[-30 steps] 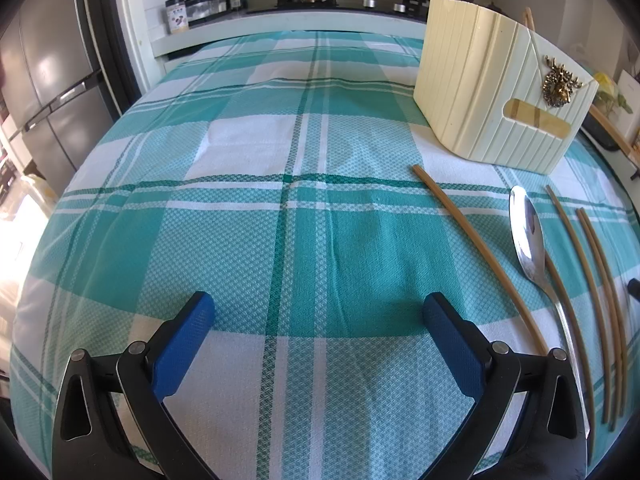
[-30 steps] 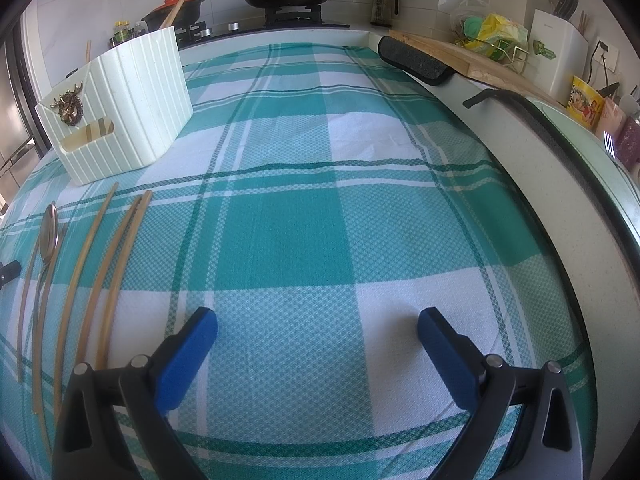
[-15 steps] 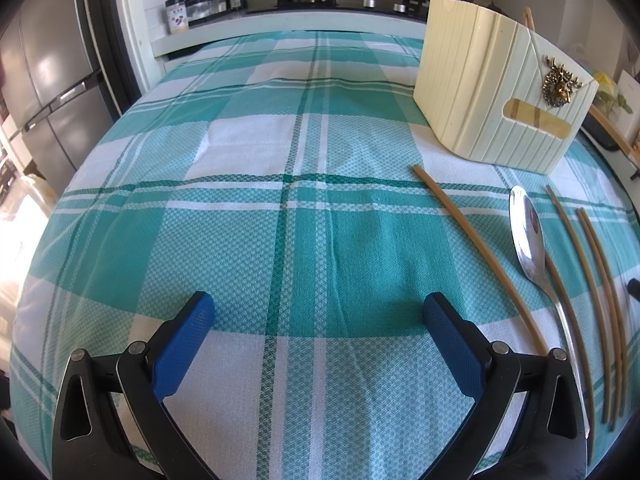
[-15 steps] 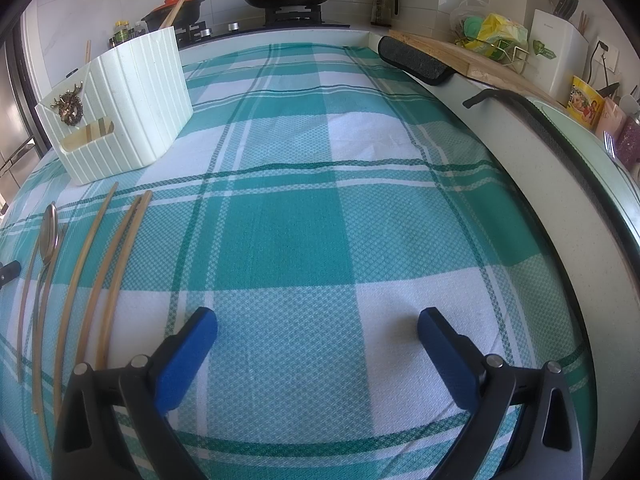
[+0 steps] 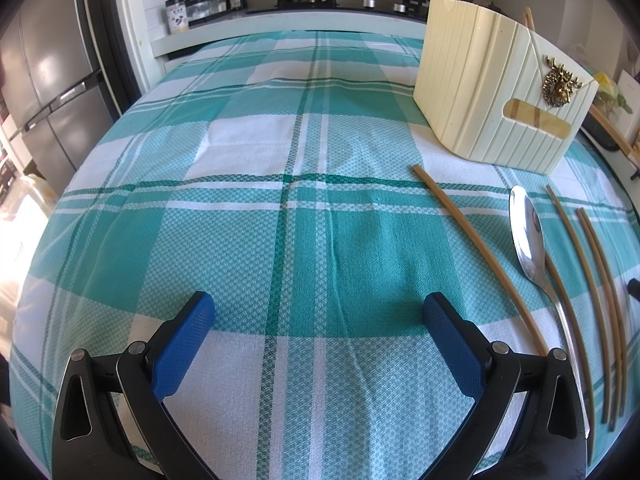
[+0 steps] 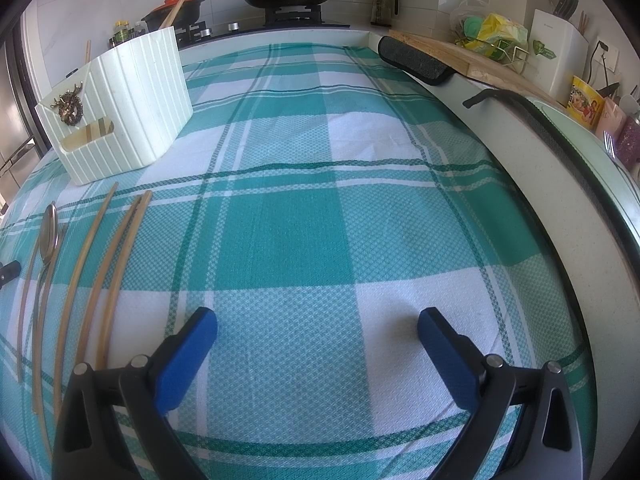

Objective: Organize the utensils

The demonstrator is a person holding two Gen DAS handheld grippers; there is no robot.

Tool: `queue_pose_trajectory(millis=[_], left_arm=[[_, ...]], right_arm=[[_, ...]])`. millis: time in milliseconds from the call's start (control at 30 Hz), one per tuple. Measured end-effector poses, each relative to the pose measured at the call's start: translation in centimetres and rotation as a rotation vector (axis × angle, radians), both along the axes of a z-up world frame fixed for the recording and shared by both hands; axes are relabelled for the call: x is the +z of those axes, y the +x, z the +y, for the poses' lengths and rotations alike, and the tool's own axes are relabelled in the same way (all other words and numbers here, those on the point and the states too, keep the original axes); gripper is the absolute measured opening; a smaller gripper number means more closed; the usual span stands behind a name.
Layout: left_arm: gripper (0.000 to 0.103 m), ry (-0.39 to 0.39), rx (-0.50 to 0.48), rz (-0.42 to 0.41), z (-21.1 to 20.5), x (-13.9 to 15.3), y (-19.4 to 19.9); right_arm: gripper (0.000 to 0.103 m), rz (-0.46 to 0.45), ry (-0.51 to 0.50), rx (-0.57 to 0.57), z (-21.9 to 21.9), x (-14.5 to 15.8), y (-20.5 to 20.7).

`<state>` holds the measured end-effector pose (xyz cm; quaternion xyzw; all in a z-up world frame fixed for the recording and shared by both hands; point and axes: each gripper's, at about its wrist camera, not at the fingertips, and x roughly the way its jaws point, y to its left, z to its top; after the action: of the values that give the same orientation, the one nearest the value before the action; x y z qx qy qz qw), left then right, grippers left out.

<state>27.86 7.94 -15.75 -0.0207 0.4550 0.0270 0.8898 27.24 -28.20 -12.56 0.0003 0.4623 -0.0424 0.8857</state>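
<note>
A: Checking status: which step is in hand?

B: Pre-grasp, by my judgement. Left claw (image 5: pixel 318 312) and right claw (image 6: pixel 318 326) both hang over the cloth (image 5: pixel 248 208), jaws spread wide, nothing held.

A: Utensil location?

B: Chopsticks (image 5: pixel 476 252) and spoon (image 5: pixel 528 236) lie right of the left claw, left of the right claw. Bin (image 5: pixel 496 92) stands beyond them.

A: Next move?

B: Probably centre one claw over a chopstick, then close.
</note>
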Motion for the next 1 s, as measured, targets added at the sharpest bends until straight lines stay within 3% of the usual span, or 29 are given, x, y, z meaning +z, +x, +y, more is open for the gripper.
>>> queue_pose_trajectory(millis=[1000], left_arm=[[0.103, 0.001, 0.016, 0.004, -0.07, -0.01, 0.26]], right_arm=[[0.103, 0.001, -0.002, -0.008, -0.13, -0.05, -0.1]])
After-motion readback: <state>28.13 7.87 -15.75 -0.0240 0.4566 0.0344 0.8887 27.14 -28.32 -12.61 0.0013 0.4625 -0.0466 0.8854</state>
